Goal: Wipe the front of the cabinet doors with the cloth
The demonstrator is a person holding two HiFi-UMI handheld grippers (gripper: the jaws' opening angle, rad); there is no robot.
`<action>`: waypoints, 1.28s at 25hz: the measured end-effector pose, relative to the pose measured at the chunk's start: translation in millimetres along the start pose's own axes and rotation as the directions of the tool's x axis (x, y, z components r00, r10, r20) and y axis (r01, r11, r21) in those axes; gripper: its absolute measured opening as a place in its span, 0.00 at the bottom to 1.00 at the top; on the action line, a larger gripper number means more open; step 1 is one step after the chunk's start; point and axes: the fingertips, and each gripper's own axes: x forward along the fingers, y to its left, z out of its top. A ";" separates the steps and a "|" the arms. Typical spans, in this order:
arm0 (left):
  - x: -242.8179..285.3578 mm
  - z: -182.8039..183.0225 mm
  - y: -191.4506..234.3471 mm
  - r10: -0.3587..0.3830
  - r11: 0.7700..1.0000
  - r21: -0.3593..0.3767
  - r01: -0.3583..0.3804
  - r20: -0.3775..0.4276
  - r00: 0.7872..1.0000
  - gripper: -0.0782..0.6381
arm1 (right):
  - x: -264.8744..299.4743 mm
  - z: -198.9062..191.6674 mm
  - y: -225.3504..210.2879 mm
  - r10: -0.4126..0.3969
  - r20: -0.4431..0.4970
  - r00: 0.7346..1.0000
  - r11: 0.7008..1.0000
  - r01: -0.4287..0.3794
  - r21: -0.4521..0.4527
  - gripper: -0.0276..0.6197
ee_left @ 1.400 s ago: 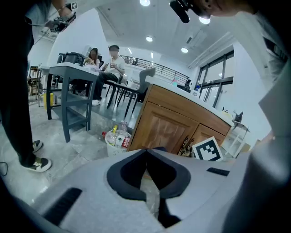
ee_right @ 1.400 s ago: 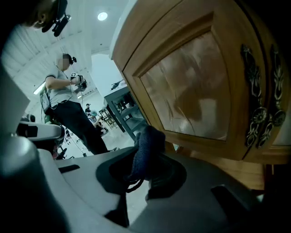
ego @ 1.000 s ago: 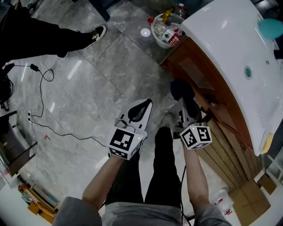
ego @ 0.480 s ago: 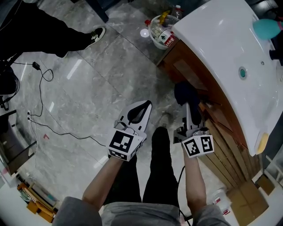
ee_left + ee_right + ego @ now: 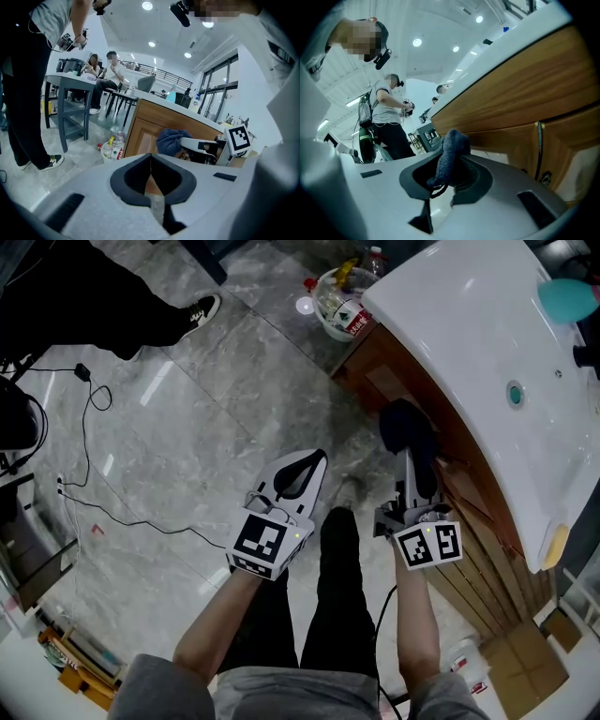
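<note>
Now: cloth [image 5: 405, 427], dark blue and bunched, is clamped between the jaws of the right gripper [image 5: 411, 454]. In the right gripper view the cloth [image 5: 449, 152] stands up out of the closed pads, a loose thread hanging below it, with the right gripper [image 5: 447, 172] pointed along the wood.

Cloth position: against the upper part of the cabinet doors [image 5: 466, 512], just under the overhanging edge of the white basin top [image 5: 469, 343]. Actual contact with the wood cannot be confirmed from any view. The right gripper view shows the cabinet doors [image 5: 520, 108] as brown panels with horizontal grain and a thin vertical handle [image 5: 539, 150] to the right of the cloth.

Left gripper [image 5: 302, 465]: held over the grey marble floor [image 5: 187, 427], well apart from the cabinet, to the left of the person's leg. Jaws together, nothing between them; the left gripper view confirms this at the left gripper [image 5: 151, 172]. That view also takes in the cloth [image 5: 172, 140] on the other tool, in front of the cabinet doors [image 5: 147, 124].

Surroundings: drain [image 5: 513, 393] in the basin top; bin of bottles [image 5: 339, 304] on the floor at the cabinet's far end; black cable [image 5: 112, 512] trailing across the floor; another person's shoe [image 5: 208, 307] at upper left.
</note>
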 end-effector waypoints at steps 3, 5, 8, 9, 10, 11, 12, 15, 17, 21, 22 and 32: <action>5.3 3.6 -0.4 -0.008 1.000 0.002 0.008 0.007 1.000 0.12 | 5.3 2.6 -5.2 -0.006 0.001 1.000 1.000 0.006 -0.001 0.13; 9.5 5.2 -0.8 -0.013 1.000 0.001 0.013 0.010 1.000 0.12 | 10.3 4.2 -8.2 -0.011 0.003 1.000 1.000 0.011 0.000 0.13; 16.0 8.5 -1.3 -0.019 1.000 0.002 0.019 0.013 1.000 0.12 | 17.5 5.2 -15.1 -0.041 0.001 0.999 0.999 0.041 0.004 0.13; 18.0 7.9 -2.1 -0.024 1.000 0.002 0.024 0.011 1.000 0.12 | 19.9 4.9 -17.4 -0.052 -0.002 0.999 0.999 0.052 0.006 0.13; 20.0 6.9 -3.1 -0.031 1.000 0.002 0.031 0.007 1.000 0.12 | 22.2 4.3 -19.5 -0.062 -0.005 0.998 0.998 0.062 0.009 0.13; 21.9 6.2 -4.1 -0.037 0.999 0.004 0.037 0.003 0.999 0.12 | 24.5 3.6 -21.4 -0.070 -0.009 0.998 0.997 0.070 0.012 0.13; 23.9 6.0 -5.0 -0.042 0.999 0.006 0.042 0.000 0.999 0.12 | 26.7 3.0 -23.3 -0.077 -0.011 0.997 0.997 0.077 0.018 0.13; 29.2 6.3 -6.3 -0.052 0.999 0.012 0.052 -0.007 0.999 0.12 | 31.9 3.1 -27.8 -0.097 -0.004 0.995 0.994 0.097 0.055 0.13; 31.1 6.9 -5.9 -0.056 0.998 0.014 0.056 -0.010 0.998 0.12 | 33.0 3.7 -28.2 -0.101 0.001 0.995 0.993 0.100 0.067 0.13; 31.8 7.3 -2.4 -0.057 0.998 0.016 0.057 -0.015 0.998 0.12 | 33.4 3.1 -28.3 -0.103 0.004 0.995 0.991 0.102 0.084 0.13; 32.3 7.0 -1.4 -0.057 0.998 0.015 0.057 -0.016 0.998 0.12 | 34.0 2.4 -29.1 -0.105 0.003 0.994 0.991 0.105 0.088 0.13; 40.4 -5.8 3.5 -0.066 0.998 -0.003 0.066 -0.038 0.997 0.12 | 46.9 -15.7 -46.0 -0.147 -0.023 0.989 0.979 0.149 0.137 0.13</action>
